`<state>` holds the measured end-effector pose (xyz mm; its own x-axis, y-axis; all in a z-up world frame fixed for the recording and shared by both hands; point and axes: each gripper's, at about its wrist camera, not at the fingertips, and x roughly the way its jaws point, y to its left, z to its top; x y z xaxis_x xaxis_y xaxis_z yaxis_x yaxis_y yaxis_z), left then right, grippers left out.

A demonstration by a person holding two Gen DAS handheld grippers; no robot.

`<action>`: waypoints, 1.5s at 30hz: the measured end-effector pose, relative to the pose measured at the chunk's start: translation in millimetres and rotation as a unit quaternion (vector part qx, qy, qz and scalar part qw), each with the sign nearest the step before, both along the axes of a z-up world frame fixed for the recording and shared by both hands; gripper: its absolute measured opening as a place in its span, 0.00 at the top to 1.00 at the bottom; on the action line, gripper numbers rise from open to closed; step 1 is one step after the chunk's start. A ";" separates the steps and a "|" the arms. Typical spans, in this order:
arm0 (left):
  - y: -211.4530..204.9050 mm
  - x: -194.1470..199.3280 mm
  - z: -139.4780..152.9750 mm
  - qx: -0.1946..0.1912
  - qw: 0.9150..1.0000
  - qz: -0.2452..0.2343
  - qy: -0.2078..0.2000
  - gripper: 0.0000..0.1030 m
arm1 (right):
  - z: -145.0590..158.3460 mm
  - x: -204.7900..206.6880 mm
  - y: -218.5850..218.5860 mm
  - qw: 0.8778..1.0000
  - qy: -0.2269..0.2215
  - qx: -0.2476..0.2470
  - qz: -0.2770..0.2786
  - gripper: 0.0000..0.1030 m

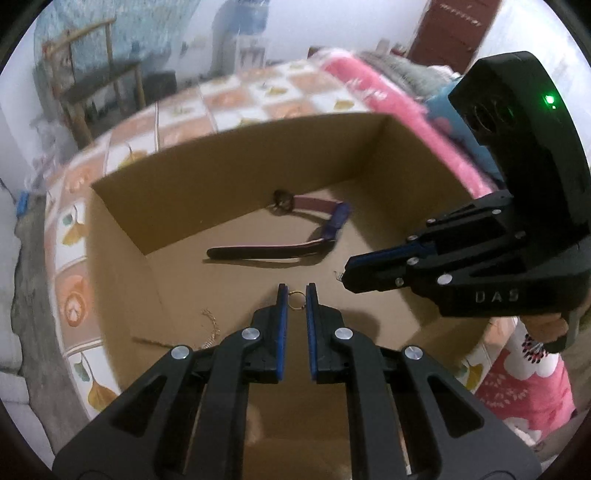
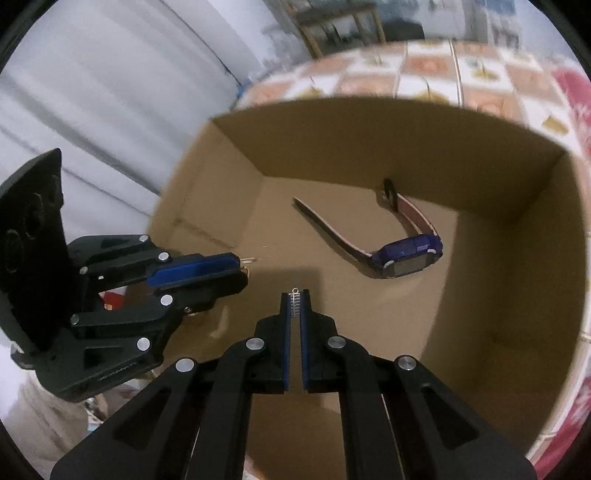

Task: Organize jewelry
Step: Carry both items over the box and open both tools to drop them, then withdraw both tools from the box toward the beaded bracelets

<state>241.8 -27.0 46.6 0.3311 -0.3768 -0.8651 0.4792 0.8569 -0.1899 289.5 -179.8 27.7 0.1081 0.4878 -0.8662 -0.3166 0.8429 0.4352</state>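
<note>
Only left view shows gold chain (image 1: 211, 328), ring (image 1: 296, 300)

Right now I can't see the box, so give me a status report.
Left tool shut on gold ring. Right tool shut on silver chain. Both over box; watch inside. Nothing in the way.

- A bed (image 1: 236, 99) in a tiled leaf-print sheet.
- Beyond its far end, a wooden chair (image 1: 99, 74) against a pale wall (image 1: 291, 33).
- Beside it, a brown door (image 1: 454, 29).
- On it, a pink blanket (image 1: 388, 99).
</note>
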 end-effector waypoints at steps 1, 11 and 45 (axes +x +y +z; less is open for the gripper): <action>-0.1 3.4 -3.3 0.006 1.000 0.002 0.007 0.91 | -4.0 1.5 0.2 1.000 0.009 0.000 -0.002 0.95; 0.5 14.3 -12.6 0.024 0.999 0.014 0.035 0.89 | -21.9 15.6 0.5 1.000 0.028 0.002 -0.013 0.94; 40.5 -212.0 -1.9 -0.071 0.981 0.061 -0.168 0.46 | -12.9 -204.0 -83.9 0.984 -0.092 0.111 -0.108 0.65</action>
<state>29.8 13.4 44.7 0.6390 -0.4257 -0.6407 0.4313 0.8879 -0.1599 85.5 -263.7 14.8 0.3743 0.6110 -0.6976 -0.2318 0.7900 0.5676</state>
